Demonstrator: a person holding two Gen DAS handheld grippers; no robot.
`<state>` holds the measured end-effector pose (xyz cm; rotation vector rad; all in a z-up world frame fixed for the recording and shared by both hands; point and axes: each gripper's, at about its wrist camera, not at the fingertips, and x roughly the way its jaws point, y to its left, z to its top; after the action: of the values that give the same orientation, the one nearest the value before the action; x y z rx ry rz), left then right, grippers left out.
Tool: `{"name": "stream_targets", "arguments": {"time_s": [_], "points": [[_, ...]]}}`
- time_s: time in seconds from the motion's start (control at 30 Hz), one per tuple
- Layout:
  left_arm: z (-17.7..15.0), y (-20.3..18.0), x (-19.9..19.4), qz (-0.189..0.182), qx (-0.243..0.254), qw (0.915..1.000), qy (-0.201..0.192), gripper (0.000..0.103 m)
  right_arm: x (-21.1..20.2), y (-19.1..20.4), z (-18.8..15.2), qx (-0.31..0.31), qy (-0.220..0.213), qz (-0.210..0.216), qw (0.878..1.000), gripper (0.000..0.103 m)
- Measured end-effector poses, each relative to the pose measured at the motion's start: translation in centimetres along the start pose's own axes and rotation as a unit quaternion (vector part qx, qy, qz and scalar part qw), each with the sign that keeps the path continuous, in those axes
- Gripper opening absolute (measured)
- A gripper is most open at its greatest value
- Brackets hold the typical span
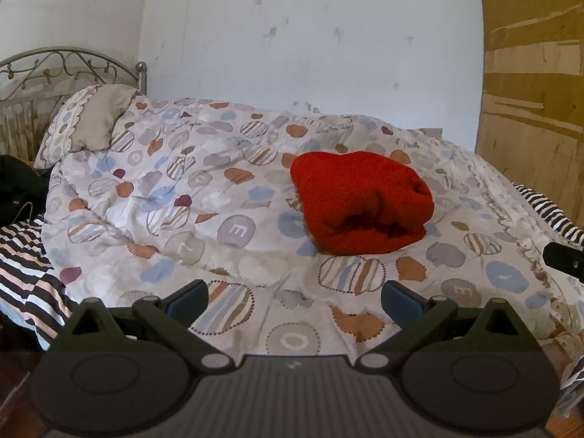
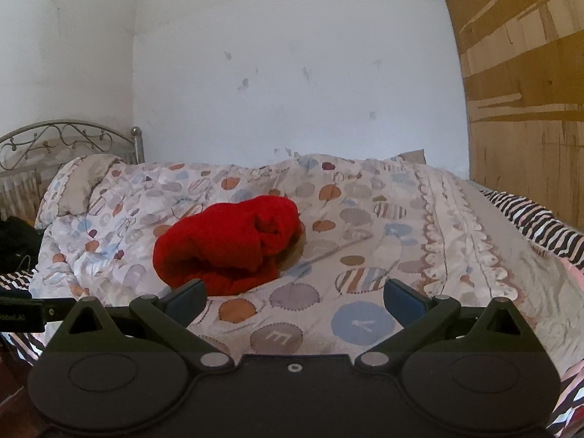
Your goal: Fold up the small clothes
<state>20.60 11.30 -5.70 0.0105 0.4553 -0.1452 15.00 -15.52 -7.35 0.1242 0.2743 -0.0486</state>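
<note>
A red garment (image 1: 361, 200) lies bundled in a thick folded lump on the patterned quilt (image 1: 204, 197) of a bed. My left gripper (image 1: 295, 301) is open and empty, back from the garment near the quilt's front edge. In the right wrist view the red garment (image 2: 230, 244) lies ahead and to the left. My right gripper (image 2: 295, 301) is open and empty, with its left fingertip (image 2: 188, 297) just in front of the garment's near edge. The quilt (image 2: 365, 241) is wrinkled around the garment.
A pillow (image 1: 87, 120) leans on the metal headboard (image 1: 54, 69) at the far left. A striped sheet (image 1: 25, 273) shows at the bed's left and right (image 2: 540, 226) edges. A dark item (image 1: 18, 186) lies left. A wooden panel (image 2: 525, 91) stands right. The other gripper's tip (image 1: 564, 257) shows at the right edge.
</note>
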Motion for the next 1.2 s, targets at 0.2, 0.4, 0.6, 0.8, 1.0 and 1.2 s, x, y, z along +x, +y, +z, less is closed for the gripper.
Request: {"name": "stream_targets", "arguments": {"time_s": [0.2, 0.4, 0.6, 0.8, 1.0, 1.2], "points": [[-0.04, 0.01, 0.43, 0.002, 0.002, 1.0000, 0.006, 0.103, 0.64, 0.01, -0.29, 0.001, 0.008, 0.002, 1.000, 0.103], [0.01, -0.03, 0.47, 0.003, 0.003, 1.0000, 0.007, 0.103, 0.62, -0.06, -0.23, 0.001, 0.008, 0.003, 1.000, 0.103], [-0.08, 0.06, 0.54, 0.006, -0.001, 1.0000, 0.007, 0.103, 0.72, -0.06, -0.28, 0.003, 0.008, 0.004, 1.000, 0.103], [-0.17, 0.07, 0.50, 0.005, 0.001, 0.9999, 0.009, 0.103, 0.88, 0.01, -0.40, 0.005, 0.007, 0.003, 1.000, 0.103], [-0.21, -0.02, 0.46, 0.004, 0.000, 1.0000, 0.009, 0.103, 0.71, 0.01, -0.41, 0.009, 0.001, 0.001, 1.000, 0.103], [-0.21, -0.10, 0.43, 0.004, 0.003, 1.0000, 0.009, 0.103, 0.52, 0.05, -0.34, 0.010, 0.000, 0.000, 1.000, 0.103]]}}
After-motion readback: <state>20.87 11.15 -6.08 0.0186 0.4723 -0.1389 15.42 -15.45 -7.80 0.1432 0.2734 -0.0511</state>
